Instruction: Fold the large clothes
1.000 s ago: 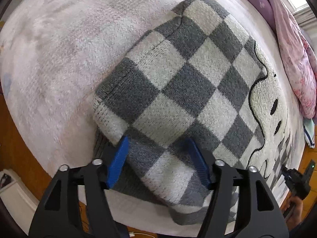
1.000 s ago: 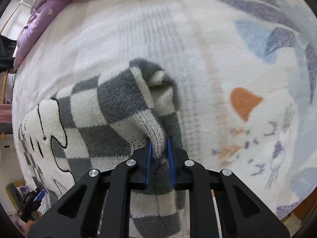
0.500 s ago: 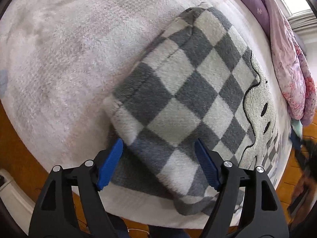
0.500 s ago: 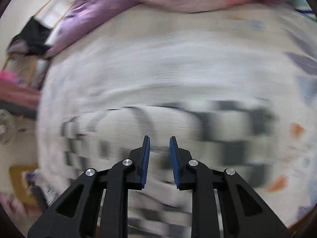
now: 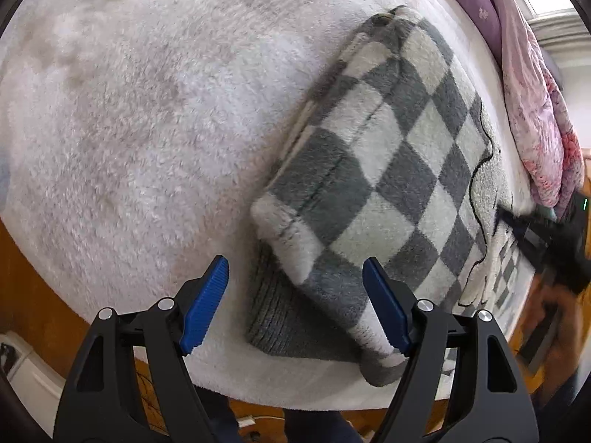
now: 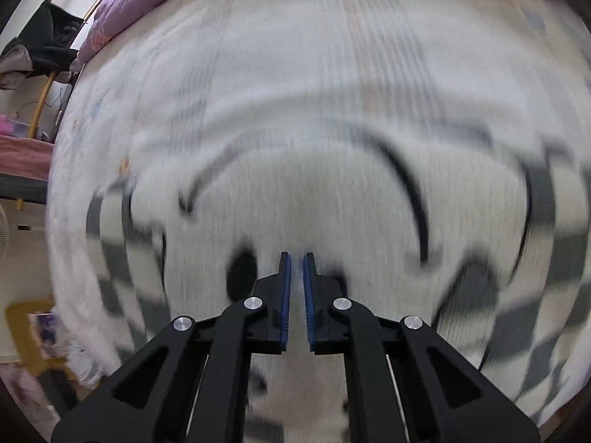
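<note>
A grey and cream checked sweater (image 5: 384,170) with a white cartoon figure lies on the bed, a sleeve folded over its body. My left gripper (image 5: 295,277) is open and empty, just above the sweater's near corner and grey ribbed hem (image 5: 280,325). In the right wrist view the sweater (image 6: 325,199) is motion-blurred, showing the cartoon figure's white front. My right gripper (image 6: 296,258) is nearly shut with nothing between its blue pads, above the figure. That gripper also shows at the right edge of the left wrist view (image 5: 546,243).
The sweater rests on a white fluffy bed cover (image 5: 129,110). A pink quilt (image 5: 535,103) and purple bedding (image 6: 147,3) lie along the far side. The wooden bed edge (image 5: 22,277) runs below left. A rack with dark clothes (image 6: 48,37) stands far left.
My right gripper let go of the sweater's sleeve and swung fast to the left over the cartoon figure. My left gripper drew back from the sweater's corner, staying open.
</note>
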A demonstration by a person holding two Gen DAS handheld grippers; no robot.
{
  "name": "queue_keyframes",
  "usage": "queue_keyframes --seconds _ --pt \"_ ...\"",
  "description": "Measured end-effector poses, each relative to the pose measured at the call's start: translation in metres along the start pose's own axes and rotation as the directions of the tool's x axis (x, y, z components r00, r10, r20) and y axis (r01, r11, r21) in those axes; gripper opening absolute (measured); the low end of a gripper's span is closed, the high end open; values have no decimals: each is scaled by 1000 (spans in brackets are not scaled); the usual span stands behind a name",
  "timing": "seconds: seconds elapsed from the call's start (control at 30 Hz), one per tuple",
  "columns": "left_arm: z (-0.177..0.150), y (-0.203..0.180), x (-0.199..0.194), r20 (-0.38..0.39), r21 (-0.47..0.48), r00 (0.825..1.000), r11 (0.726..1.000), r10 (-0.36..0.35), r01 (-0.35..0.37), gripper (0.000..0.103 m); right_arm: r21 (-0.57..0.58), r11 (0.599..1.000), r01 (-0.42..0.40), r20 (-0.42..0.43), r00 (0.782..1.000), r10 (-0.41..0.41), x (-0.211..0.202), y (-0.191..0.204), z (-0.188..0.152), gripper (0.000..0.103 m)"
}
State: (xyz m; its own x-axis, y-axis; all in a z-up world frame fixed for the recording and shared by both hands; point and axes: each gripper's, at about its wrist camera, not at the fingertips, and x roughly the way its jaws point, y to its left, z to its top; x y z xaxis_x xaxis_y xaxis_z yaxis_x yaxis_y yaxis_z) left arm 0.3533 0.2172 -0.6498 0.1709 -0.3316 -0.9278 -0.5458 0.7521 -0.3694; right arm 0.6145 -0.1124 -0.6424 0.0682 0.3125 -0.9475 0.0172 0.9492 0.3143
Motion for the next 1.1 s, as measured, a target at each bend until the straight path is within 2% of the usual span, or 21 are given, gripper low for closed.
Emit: queue_keyframes --seconds 0.1,0.17,0.23,0.33,0.37,0.5,0.6,0.7,0.77,0.8,0.87,0.9,0.93,1.03,1.1 --pt "0 13 -1 -32 3 999 1000 -15 15 76 47 999 -5 -34 999 7 -3 -11 -45 6" --pt "-3 17 3 -48 22 999 1000 2 -1 76 61 998 8 -27 1000 -7 -8 -15 -76 6" --pt "-7 24 8 -64 17 998 1000 -1 2 76 83 996 13 -71 997 -7 -10 -19 -102 6" --pt "-12 31 13 -77 -3 996 999 -36 36 75 130 991 16 -107 994 -2 1 -33 -140 6" --pt "-13 33 14 -75 -5 996 999 -43 43 75 160 987 -3 -85 996 16 3 -39 -146 5" --pt "-13 32 9 -23 22 998 998 -53 54 73 164 986 8 -87 996 6 10 -43 -142 4" --pt "-6 31 6 -22 30 992 992 -126 126 73 115 993 27 -89 996 -17 10 -38 -140 4" --pt "4 26 12 -9 75 998 995 -68 68 73 145 989 -2 -85 996 14 6 -47 -139 5" --pt "17 27 22 -33 45 997 997 -67 68 71 150 989 -15 -78 997 27 -3 -58 -138 7" --pt "20 29 23 -41 39 997 997 -69 71 68 143 990 -18 -73 997 29 -7 -60 -137 8" --pt "22 24 21 -47 98 996 992 -74 78 50 120 993 -14 -46 999 19 -17 -51 -136 12" --pt "22 19 20 -50 121 996 989 -79 84 37 108 994 -14 -30 999 18 -22 -47 -136 16" --pt "23 18 17 -51 144 997 987 -57 64 30 101 995 -21 -18 1000 23 -27 -45 -137 20" --pt "24 19 11 -63 146 996 986 -69 77 20 62 994 -86 23 996 84 -42 -30 -144 22" --pt "23 16 4 -47 148 995 984 -88 94 18 17 991 -131 32 991 130 -46 -16 -148 26"
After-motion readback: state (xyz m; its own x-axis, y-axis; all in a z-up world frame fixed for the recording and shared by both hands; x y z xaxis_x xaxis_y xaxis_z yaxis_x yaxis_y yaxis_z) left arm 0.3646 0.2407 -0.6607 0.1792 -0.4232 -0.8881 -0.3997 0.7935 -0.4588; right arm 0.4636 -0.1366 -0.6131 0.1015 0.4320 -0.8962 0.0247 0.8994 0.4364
